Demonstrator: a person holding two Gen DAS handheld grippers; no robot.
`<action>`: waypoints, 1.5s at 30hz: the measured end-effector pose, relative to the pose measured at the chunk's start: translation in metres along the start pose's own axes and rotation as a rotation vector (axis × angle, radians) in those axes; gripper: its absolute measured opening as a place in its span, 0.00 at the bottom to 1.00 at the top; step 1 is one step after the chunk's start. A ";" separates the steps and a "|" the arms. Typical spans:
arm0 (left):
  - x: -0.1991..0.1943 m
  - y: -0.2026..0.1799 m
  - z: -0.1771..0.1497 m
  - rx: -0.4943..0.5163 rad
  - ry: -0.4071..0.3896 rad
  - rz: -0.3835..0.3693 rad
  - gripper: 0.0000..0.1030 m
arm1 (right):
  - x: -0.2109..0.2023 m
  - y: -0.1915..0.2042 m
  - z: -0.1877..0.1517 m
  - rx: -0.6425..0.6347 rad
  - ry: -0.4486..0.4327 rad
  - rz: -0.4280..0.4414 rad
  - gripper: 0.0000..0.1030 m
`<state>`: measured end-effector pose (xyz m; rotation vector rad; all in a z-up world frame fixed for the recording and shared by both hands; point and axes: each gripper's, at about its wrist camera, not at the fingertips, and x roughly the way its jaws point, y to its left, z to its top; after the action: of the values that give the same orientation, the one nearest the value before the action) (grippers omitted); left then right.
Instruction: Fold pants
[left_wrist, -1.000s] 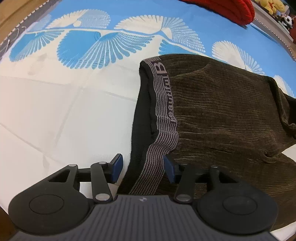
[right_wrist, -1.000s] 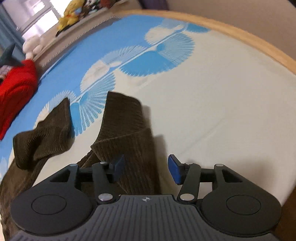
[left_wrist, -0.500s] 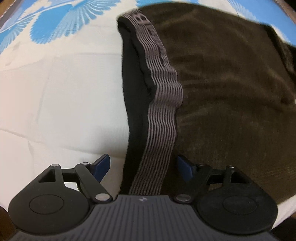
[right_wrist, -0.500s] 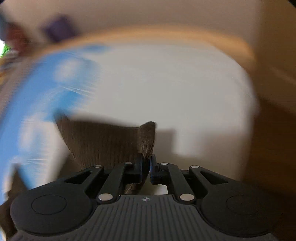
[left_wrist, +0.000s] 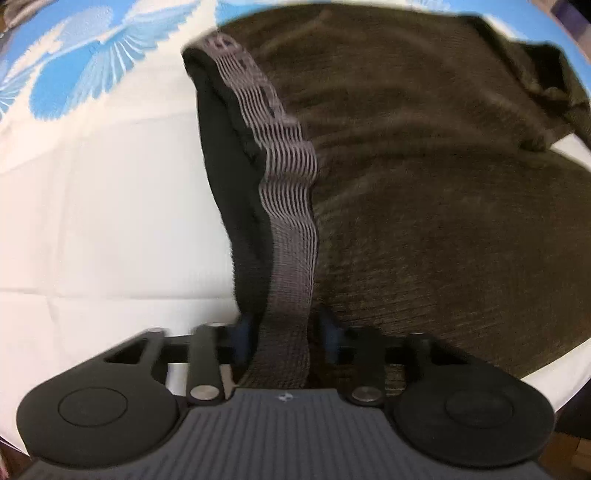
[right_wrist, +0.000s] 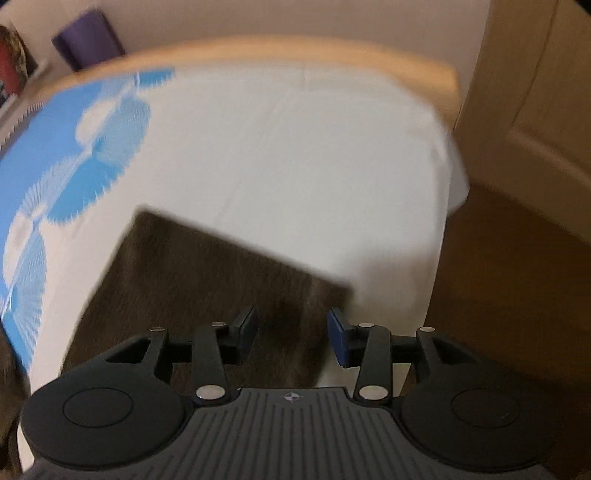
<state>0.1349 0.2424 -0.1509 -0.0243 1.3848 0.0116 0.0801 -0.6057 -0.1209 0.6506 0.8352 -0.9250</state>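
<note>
The pants (left_wrist: 424, 192) lie on the bed (left_wrist: 110, 206), on its white and blue sheet, with the dark brown cloth spread wide to the right in the left wrist view. The grey waistband (left_wrist: 290, 206) runs from far to near and passes straight between the two fingers of the left tool (left_wrist: 282, 338). The blue pads stand close on each side of the band, but there is blur and I cannot tell if they press it already or only stand beside it. This place is a good one, I think, because the band is the thick, firm edge and it will not slip as easily as the soft cloth.

In the right wrist view one leg (right_wrist: 207, 280) lies flat on the white part of the sheet, and its straight hem points toward the far edge of the bed. The right tool (right_wrist: 291, 332) is released: its fingers are apart, over the near part of the leg and close to its right edge, with nothing pinched between them. The picture does not show whether they touch it.

My judgement is that the leg is laid out straight, and the waist end is the next to be taken for a fold.
</note>
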 end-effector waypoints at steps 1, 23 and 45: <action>-0.010 0.001 -0.001 -0.007 -0.027 0.003 0.17 | -0.008 0.006 0.002 -0.013 -0.053 -0.001 0.42; -0.030 -0.066 0.042 0.052 -0.146 0.077 0.44 | -0.098 0.192 -0.066 -0.432 -0.182 0.753 0.42; -0.028 -0.277 0.148 0.100 -0.437 -0.062 0.19 | 0.034 0.340 -0.058 -0.529 0.020 0.747 0.21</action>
<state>0.2818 -0.0312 -0.0930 0.0186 0.9459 -0.0993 0.3716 -0.4183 -0.1358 0.4458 0.7270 -0.0118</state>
